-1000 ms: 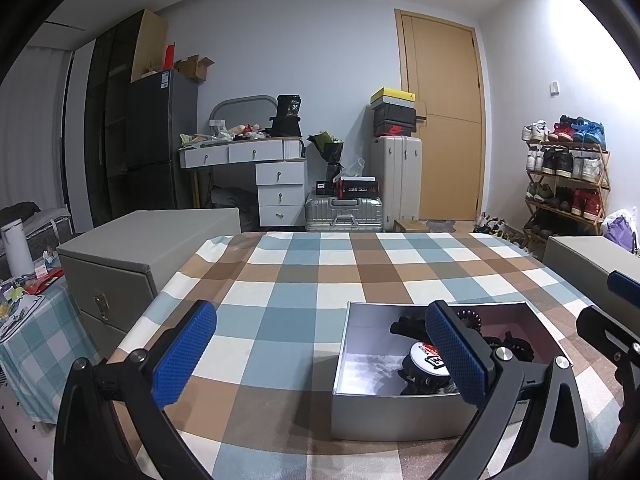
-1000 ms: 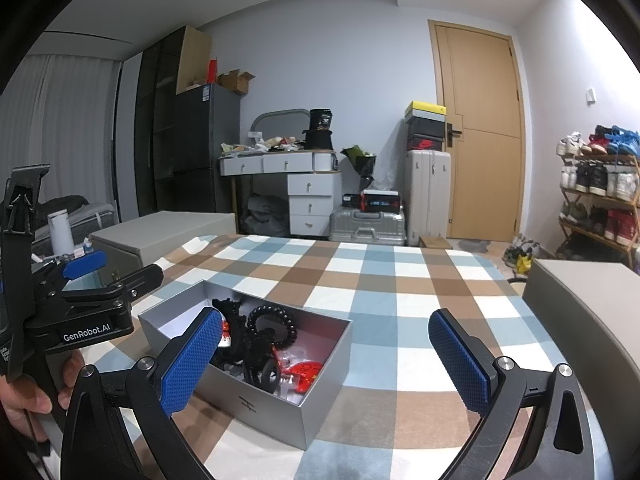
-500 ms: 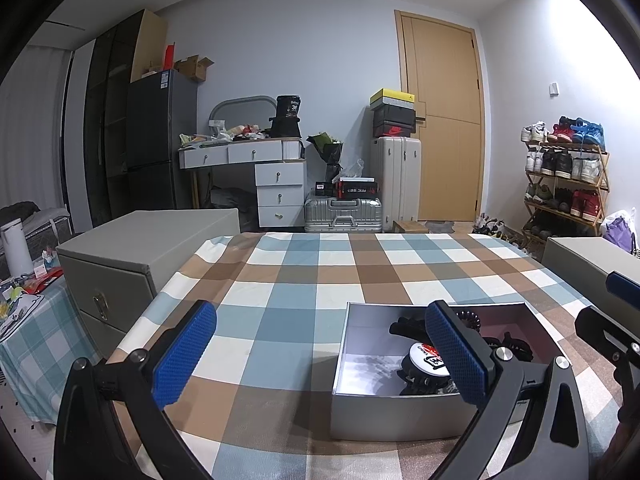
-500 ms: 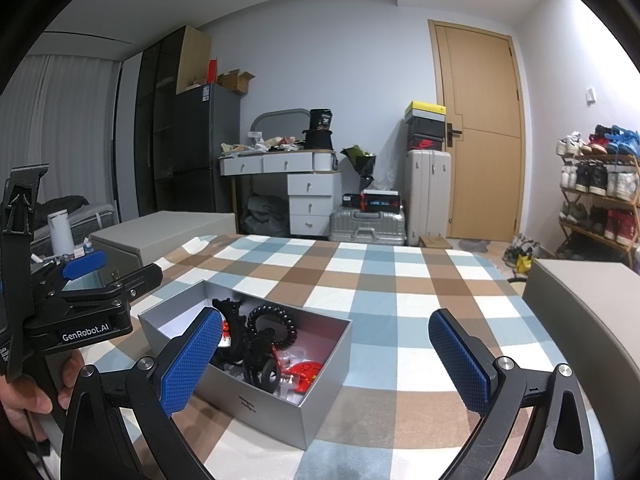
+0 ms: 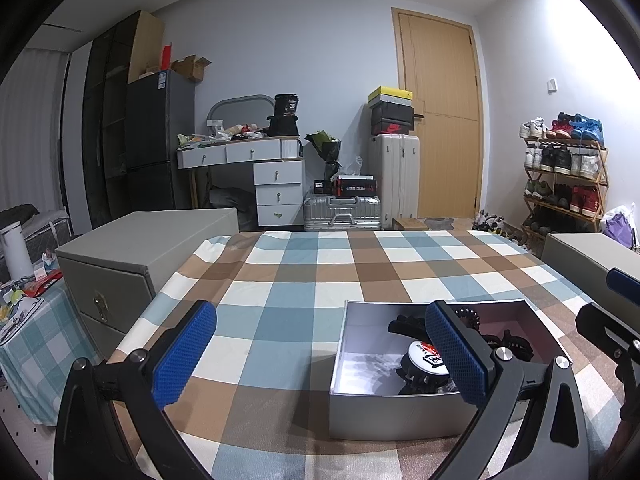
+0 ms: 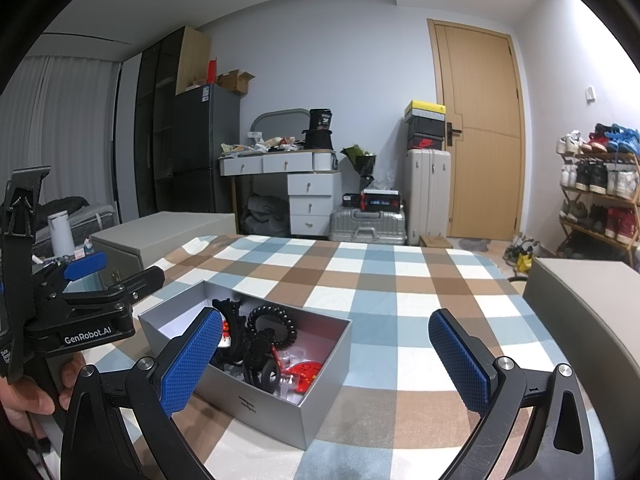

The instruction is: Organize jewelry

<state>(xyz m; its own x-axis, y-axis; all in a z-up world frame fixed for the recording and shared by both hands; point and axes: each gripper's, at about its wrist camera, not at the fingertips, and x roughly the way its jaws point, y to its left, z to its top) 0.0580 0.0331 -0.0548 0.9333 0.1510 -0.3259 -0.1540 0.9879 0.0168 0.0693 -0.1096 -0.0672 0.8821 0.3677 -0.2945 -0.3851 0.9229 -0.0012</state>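
- Pale grey walls, white ceiling, a wooden door (image 5: 440, 120) at the back.
- White drawer desk (image 5: 276, 184) beside a dark fridge (image 5: 158, 140).
- Suitcases (image 5: 394, 178) near the door.
- Shoe rack (image 5: 564, 176) along the right wall.
- Checked cloth (image 5: 320, 280) covers the bench.

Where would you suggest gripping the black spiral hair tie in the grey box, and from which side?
Grip the upper arc of the black spiral hair tie, descending from above with the right gripper. The loop lies on top of the pile, and the grey box walls block sideways approaches.
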